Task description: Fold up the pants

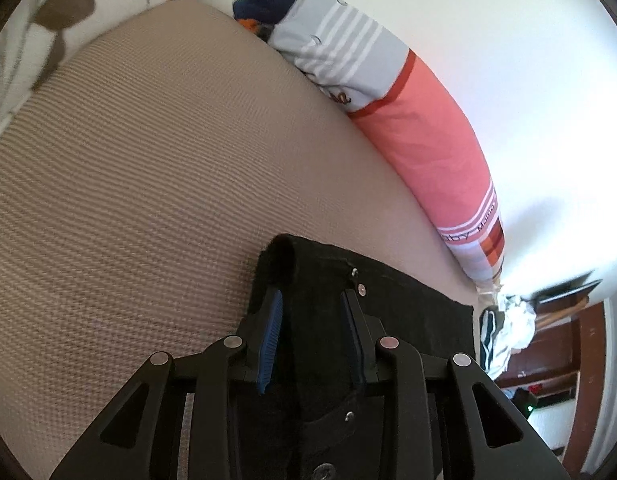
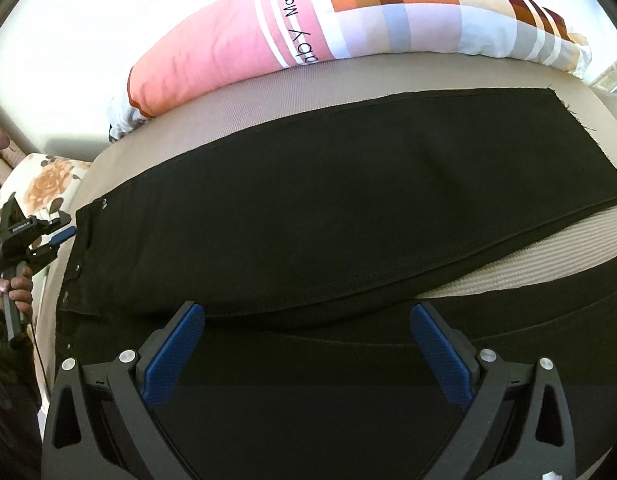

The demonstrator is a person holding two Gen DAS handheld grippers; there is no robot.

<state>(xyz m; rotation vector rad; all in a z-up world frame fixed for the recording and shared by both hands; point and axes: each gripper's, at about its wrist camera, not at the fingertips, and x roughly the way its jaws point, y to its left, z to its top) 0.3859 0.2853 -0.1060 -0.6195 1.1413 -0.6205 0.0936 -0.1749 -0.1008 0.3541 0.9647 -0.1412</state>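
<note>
Pants: my black pants (image 2: 308, 208) lie flat on the beige ribbed bed cover (image 1: 128, 180), one leg stretched out long across the right wrist view, its frayed hem at the far right end and the waistband at the left end.
Waist end: in the left wrist view the waistband corner is folded up into a small rounded hump, with metal rivets and a button showing on the dark cloth.
Left gripper: my left gripper (image 1: 312, 320) hangs over that waist end with its blue pads a narrow way apart. Black fabric fills the gap between them, but I cannot tell whether the pads actually pinch it or only straddle it.
Left gripper from the side: in the right wrist view it (image 2: 62, 236) sits at the waistband's edge, its blue tip just touching the cloth, and my hand (image 2: 16, 292) grips the handle below.
Right gripper: my right gripper (image 2: 308, 320) stands with its jaws wide apart over the near edge of the pants, nothing caught between the pads.
Bolster: a long pink and checked bolster pillow (image 2: 268, 36) lies along the far side of the bed, beside the pants but not touching them.
Pillow: a floral pillow (image 1: 48, 20) rests past the waist end.
</note>
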